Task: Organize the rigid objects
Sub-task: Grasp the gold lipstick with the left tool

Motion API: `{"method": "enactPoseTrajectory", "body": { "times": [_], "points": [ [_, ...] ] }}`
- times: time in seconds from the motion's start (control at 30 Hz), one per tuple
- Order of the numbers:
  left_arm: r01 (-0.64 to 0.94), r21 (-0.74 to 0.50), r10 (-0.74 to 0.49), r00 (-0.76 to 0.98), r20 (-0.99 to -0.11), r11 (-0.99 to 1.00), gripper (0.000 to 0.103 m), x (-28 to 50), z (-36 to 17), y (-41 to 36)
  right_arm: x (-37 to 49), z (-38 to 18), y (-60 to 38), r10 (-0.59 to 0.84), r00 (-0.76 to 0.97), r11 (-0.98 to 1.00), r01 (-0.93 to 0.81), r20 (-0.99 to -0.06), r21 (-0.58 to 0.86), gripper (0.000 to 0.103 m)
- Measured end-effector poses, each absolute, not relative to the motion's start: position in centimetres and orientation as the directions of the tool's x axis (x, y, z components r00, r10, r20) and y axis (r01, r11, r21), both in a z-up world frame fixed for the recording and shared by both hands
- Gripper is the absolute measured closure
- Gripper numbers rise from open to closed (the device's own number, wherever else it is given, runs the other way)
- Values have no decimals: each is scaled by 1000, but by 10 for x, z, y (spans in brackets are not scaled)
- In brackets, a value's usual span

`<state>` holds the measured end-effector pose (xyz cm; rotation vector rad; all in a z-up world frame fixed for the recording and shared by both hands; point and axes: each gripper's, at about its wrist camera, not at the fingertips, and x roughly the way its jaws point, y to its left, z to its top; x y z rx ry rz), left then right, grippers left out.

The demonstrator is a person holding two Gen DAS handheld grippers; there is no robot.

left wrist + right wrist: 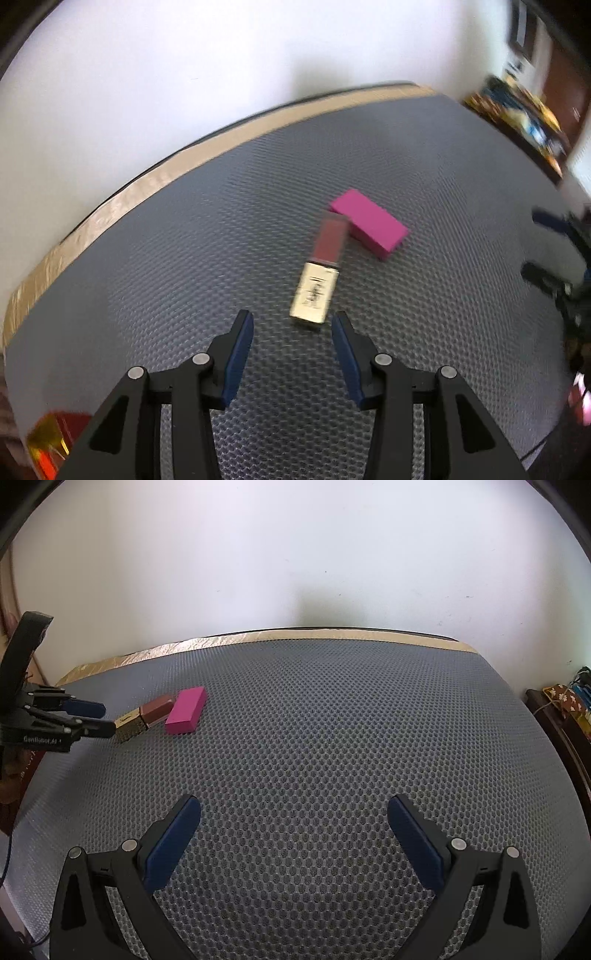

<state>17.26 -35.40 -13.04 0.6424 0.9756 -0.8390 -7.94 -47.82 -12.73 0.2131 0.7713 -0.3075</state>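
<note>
The left gripper [292, 319] hangs low over a grey honeycomb-textured mat [147, 258], its two blue-padded fingers [236, 354] spread apart with nothing between them. Just ahead of the fingertips, slightly toward the right finger, lies a lip-colour tube [319, 273]. Its near half is a square gold cap with dark lettering down the face, the end of the cap almost level with the fingertips but not gripped. Its far half is a translucent body filled with dusky rose colour, blurred in the left wrist view. The tube lies flat, pointing away from the claw and leaning a little to the right.

At the far end of the tube sits a magenta rectangular block [371, 227], lying flat on its broad face, its long axis angled across to the right. The tube's rose end touches or nearly touches the block's near long side; the blur hides which.

From the right wrist view the same pair sits far ahead and to the left of the right gripper [294, 812], whose blue-padded fingers [173, 845] are spread wide over bare mat, holding nothing. There the tube [146, 718] shows its gold cap facing the left gripper [105, 718], and the block [185, 709] lies just beyond it.

A tan taped strip [258, 637] edges the mat along a white wall [295, 554].
</note>
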Motion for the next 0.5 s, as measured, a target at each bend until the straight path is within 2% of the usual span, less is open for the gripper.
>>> {"method": "enactPoseTrajectory", "body": {
  "times": [0.13,0.27,0.5],
  "points": [
    [855,127,-289,305,-907,503,58,175,-137,-365,-80,-127,-478,-195,676,934,350,-711,77,2],
    [848,75,-300,266,-916,525,58,197,-141,-376,-80,-128,-478,-194,678,934,349,-709,78,2],
    [857,88,-269,255,-929,508,58,193,-148,-399,-78,-129,-478,-186,679,935,345,-710,84,2]
  ]
}}
